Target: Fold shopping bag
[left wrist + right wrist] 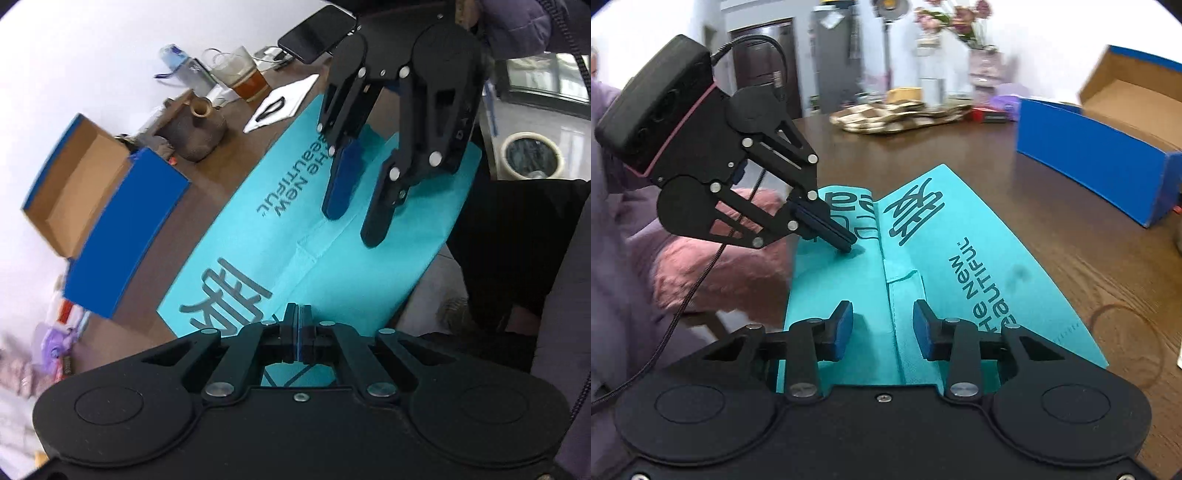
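A turquoise shopping bag (258, 236) (964, 236) with dark lettering lies flat on the brown table (1052, 229), its side flaps folded in to a centre seam. My left gripper (298, 325) (847, 246) is shut, tips down on the left flap, where the cloth puckers between them. My right gripper (882, 328) (354, 223) stands open just above the bag's near end. Its blue pads (842, 328) straddle the centre seam without touching the cloth.
An open blue cardboard box (122, 229) (1100, 147) stands beside the bag. Behind it are a brown clay jug (195, 125), a glass mug of tea (243, 74), a phone (317, 33) and a white sheet (280, 103). A person's pink sleeve (720, 266) lies left of the bag.
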### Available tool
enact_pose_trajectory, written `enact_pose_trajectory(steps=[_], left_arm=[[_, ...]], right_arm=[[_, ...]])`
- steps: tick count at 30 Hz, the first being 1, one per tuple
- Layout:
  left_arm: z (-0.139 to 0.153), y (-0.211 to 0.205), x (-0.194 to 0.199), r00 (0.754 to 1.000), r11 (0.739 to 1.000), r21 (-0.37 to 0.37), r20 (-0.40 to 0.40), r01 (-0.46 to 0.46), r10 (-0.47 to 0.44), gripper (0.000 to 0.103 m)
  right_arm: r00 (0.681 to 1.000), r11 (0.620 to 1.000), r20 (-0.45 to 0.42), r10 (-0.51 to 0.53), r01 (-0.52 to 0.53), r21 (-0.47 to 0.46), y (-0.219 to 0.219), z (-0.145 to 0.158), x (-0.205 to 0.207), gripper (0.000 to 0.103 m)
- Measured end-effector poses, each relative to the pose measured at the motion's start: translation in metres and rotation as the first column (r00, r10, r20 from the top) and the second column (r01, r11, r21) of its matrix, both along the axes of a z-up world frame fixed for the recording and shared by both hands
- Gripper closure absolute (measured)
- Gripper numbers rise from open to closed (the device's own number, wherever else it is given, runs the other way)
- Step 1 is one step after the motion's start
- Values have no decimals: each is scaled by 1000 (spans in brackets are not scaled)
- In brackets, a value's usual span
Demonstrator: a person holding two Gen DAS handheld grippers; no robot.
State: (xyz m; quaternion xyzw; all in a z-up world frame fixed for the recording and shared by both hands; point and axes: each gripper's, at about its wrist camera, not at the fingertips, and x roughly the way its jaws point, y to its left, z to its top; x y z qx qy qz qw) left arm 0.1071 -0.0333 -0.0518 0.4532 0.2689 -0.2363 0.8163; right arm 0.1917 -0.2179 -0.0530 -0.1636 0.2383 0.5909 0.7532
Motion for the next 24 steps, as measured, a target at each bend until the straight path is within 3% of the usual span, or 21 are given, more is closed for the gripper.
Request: enact_pose_trajectory(steps=[2,3,4,10,14,18,20,22,24], left_arm=[[1,-2,-17,996,998,49,75,38,-41,33],[0,-3,-27,989,995,84,137,45,-56,24],[-2,-4,-32,986,994,97,158,40,-55,23],[-16,-6,-52,976,993,115,216,9,-34,23],[-15,-5,-60,980,989,141,188,43,-69,22],[-46,-3,-44,983,972,233,180,-7,-36,24],[-57,-3,-37,982,963,266,186,-52,1,51],[-60,-3,-29,981,965,243,189,-99,53,63],[-53,-2,-24,988,966,243,144,-82,48,65]], right_arm=[[1000,1000,6,28,-28,-4,2,1,-1,64],[999,999,8,47,-47,-5,3,2,-2,64],[998,998,10,68,-68,-5,5,2,-3,64],[989,989,17,145,-145,-12,13,4,-7,64],[986,986,18,166,-165,-31,16,5,-5,64],[984,983,20,178,-178,-39,20,5,-3,64],[984,983,17,180,-179,-43,21,5,-2,64],[985,984,20,173,-172,-55,22,6,-5,64],[985,984,20,171,-169,-61,23,7,-7,64]])
